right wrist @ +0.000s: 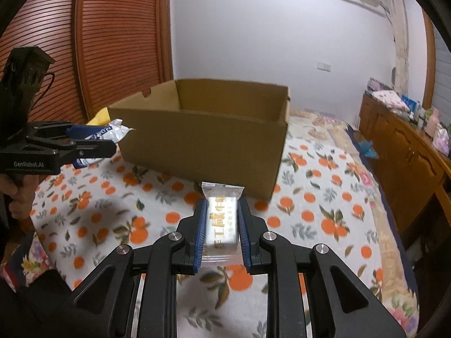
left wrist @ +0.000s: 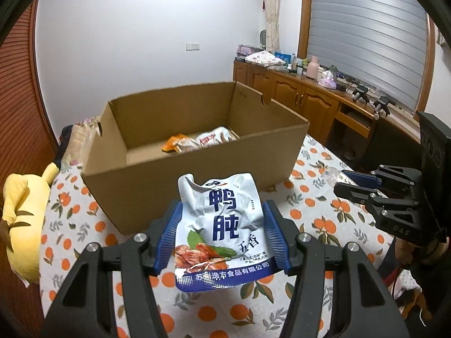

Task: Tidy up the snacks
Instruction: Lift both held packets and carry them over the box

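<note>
Left gripper jaws clamp pouch "鸭肫 五香" — right gripper "GenRobot.AI" jaws squeeze bar.

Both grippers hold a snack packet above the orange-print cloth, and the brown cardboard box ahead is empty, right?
Not empty: the left wrist view shows two snack packets already inside the brown cardboard box. The rest holds.

There was 1 cardboard box on the bed, with 2 snack packets lying inside it. 2 grippers were in view, each with 1 snack: 1 white-and-blue pouch and 1 small clear-wrapped bar. 1 yellow plush toy lay beside the box.
</note>
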Available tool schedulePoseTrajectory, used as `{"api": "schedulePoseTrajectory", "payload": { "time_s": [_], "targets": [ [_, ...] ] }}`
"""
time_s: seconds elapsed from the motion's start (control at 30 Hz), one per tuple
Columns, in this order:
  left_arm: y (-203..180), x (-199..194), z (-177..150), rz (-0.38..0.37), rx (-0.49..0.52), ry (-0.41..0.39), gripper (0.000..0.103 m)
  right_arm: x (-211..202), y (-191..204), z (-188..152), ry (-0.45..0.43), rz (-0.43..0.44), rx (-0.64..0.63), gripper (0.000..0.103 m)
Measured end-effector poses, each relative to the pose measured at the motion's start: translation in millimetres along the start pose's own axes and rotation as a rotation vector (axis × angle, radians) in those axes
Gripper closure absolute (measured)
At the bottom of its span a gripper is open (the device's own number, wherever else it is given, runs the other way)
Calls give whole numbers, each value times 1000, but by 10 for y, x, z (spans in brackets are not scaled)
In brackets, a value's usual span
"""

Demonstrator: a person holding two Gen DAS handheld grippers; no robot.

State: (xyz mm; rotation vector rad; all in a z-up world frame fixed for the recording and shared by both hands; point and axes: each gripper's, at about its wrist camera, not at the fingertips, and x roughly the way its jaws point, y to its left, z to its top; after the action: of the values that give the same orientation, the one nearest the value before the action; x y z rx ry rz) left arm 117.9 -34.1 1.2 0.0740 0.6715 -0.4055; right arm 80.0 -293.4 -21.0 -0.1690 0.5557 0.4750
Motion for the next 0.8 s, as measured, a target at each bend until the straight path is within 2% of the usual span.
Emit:
{"api": "schedulePoseTrajectory", "payload": {
  "time_s": [0.37, 0.57, 0.8],
  "targets": [
    [138, -19, 368, 9, 6, -46, 46, 91, 100, 479, -61, 49, -21, 84],
    [264, 88, 513, -12, -13, -37, 46, 159, 137, 728, -77, 77, -27, 84],
    [385, 217, 606, 33, -8, -17, 46, 248, 178, 862, -88, 94, -35, 84]
  ]
}}
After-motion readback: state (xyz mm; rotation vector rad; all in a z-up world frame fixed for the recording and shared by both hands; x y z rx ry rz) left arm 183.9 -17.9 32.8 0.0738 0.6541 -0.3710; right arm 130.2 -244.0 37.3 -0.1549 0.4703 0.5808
